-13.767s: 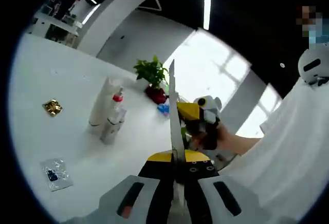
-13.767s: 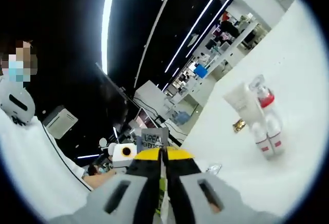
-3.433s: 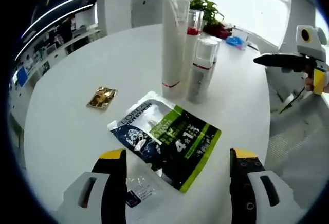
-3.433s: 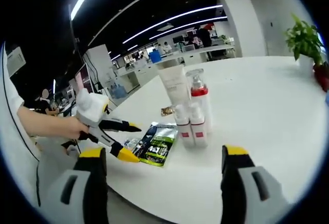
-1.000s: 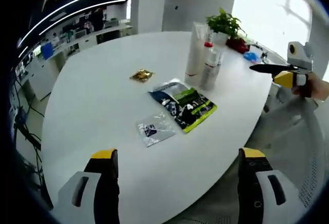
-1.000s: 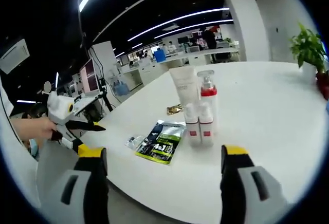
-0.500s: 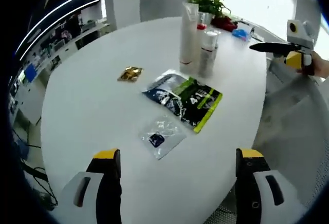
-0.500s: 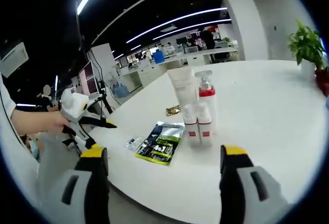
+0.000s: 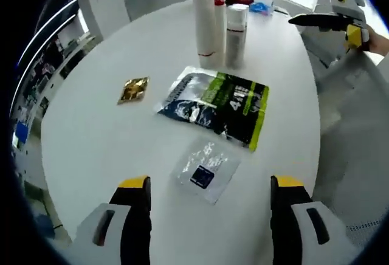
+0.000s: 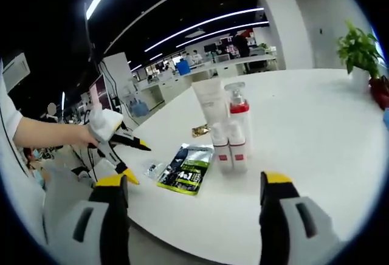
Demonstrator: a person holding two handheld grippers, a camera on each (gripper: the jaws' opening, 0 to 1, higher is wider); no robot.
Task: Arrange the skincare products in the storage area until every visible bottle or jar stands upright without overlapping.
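My left tool [image 9: 203, 216] hangs over the near edge of the round white tabletop [image 9: 91, 125] with its jaws spread wide and nothing between them. From left to right beneath it lie a small crumpled gold foil packet [image 9: 134, 89], a small clear plastic sachet with a dark square label [image 9: 205, 169] just ahead of the jaws, and a flat green, black and silver pouch [image 9: 219, 104] beside it. Beyond the pouch stand the skincare products, all upright and close together: a tall white tube with a red band [image 9: 204, 19], a clear pump bottle with a red collar [image 9: 219, 0] behind it, and a white-capped silver bottle [image 9: 235, 28] to their right. My right tool [image 10: 194, 213] hangs off the tabletop's edge, jaws likewise wide apart and empty; in its view two small white bottles with red bands [image 10: 230, 149] stand in front of the cluster.

I judge the bottles already done, and the flat packets the only loose ends. Next I would lower the left tool onto the sachet, though pinching something so thin off a smooth top calls for a shallow, careful approach.
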